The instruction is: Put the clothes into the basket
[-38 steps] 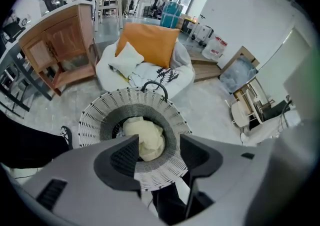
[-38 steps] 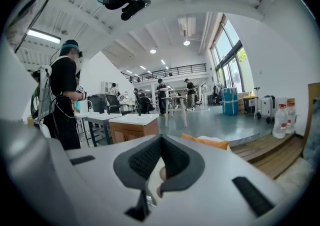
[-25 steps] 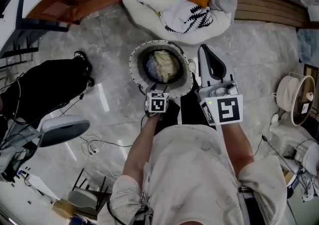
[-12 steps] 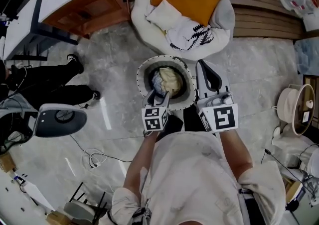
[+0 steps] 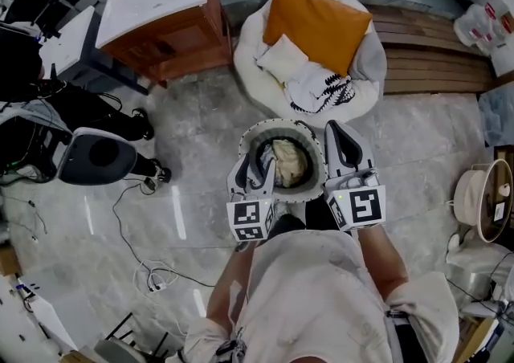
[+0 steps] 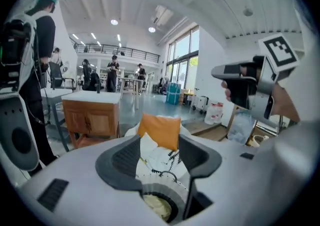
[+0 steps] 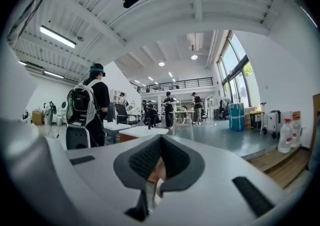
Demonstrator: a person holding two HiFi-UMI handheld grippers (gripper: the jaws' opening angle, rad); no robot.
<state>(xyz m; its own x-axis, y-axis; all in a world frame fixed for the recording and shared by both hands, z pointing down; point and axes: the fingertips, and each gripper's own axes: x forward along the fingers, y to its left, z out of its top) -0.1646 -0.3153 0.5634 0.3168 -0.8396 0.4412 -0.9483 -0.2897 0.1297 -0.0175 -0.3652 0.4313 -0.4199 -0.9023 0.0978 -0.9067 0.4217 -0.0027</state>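
No words or numbers can be read anywhere. The left cube, on the left tongs, and the right cube, on the right tongs, each carry a black-and-white square code pattern — blocks only, no letters. Well ahead and to the right of the right tongs, white bags bear red print that is too small to make out. Bottles off to the same tongs' right show nothing legible — too blurred.
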